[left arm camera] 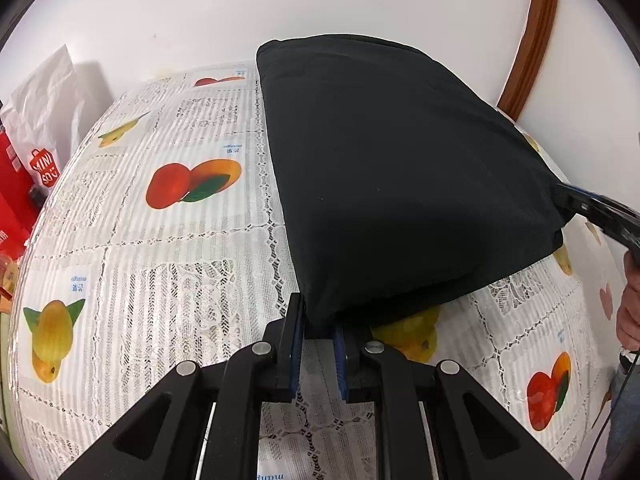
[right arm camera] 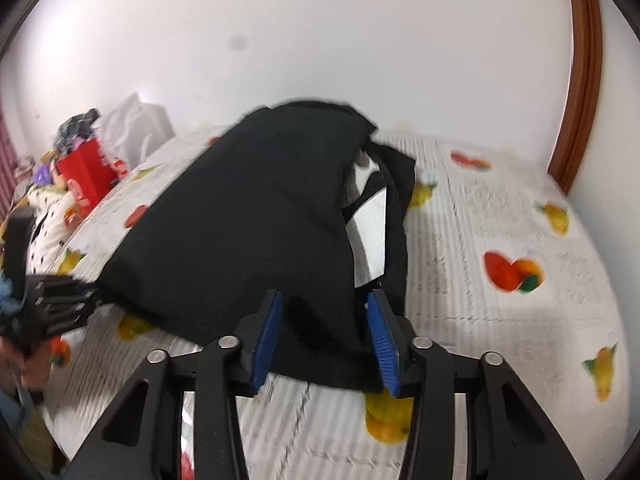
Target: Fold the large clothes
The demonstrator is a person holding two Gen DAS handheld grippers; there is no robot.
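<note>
Fruit-print lace-covered table [left arm camera: 160,240] under folded black garment [left arm camera: 400,180]

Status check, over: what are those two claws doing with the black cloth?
Left gripper shut on black garment corner. Right gripper open, garment between pads. Nothing blocking.

A lived-in home: the table [left arm camera: 168,248] wears a lace fruit-print tablecloth [left arm camera: 120,216], with shopping bags [left arm camera: 44,128] and household clutter [right arm camera: 60,184] piled against a plain white wall [left arm camera: 280,8].

We see bright, even indoor light and strong fisheye bending at the edges — our right wrist view is motion-blurred.
</note>
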